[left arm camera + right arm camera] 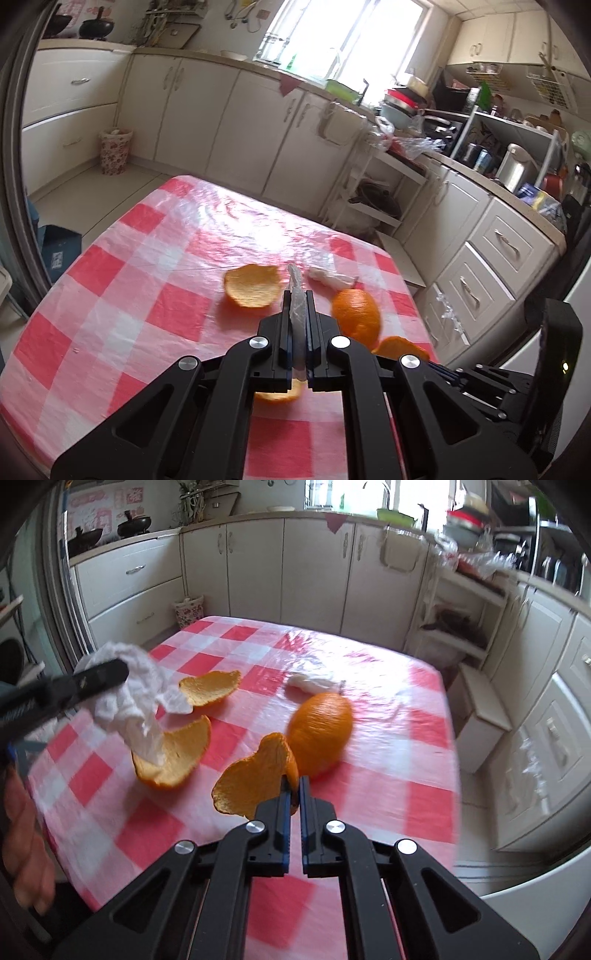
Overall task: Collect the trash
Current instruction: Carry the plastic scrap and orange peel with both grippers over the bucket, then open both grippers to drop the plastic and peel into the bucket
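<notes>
Nearest in the right wrist view, the right tool [294, 788] has its jaws almost together, pinching the edge of a curled orange peel [255, 779] that stands up from the checked counter [424, 805]. The left tool [299, 302] is likewise clamped nearly closed, on a crumpled white tissue [129, 686]; from its own camera only a thin pale strip [296, 295] shows between the jaws, while the right wrist view shows the wad hanging off it above the counter's left side.

Both tools appear loaded, so I judge the collecting as just begun: two pieces are gripped, none yet binned as far as the pictures show. Left on the counter are a cupped peel [173, 757] below the tissue, a flatter peel [210, 688] beyond it, a domed peel [321, 731], skin side up and slightly blurred, and past that a small white scrap [312, 684]. The peels look thin, stiff and curled, with bright pitted skin and paler inside.

Farthest off, a flowered waste basket [189, 610] stands on the floor by the cabinets, a likely place for the trash.
</notes>
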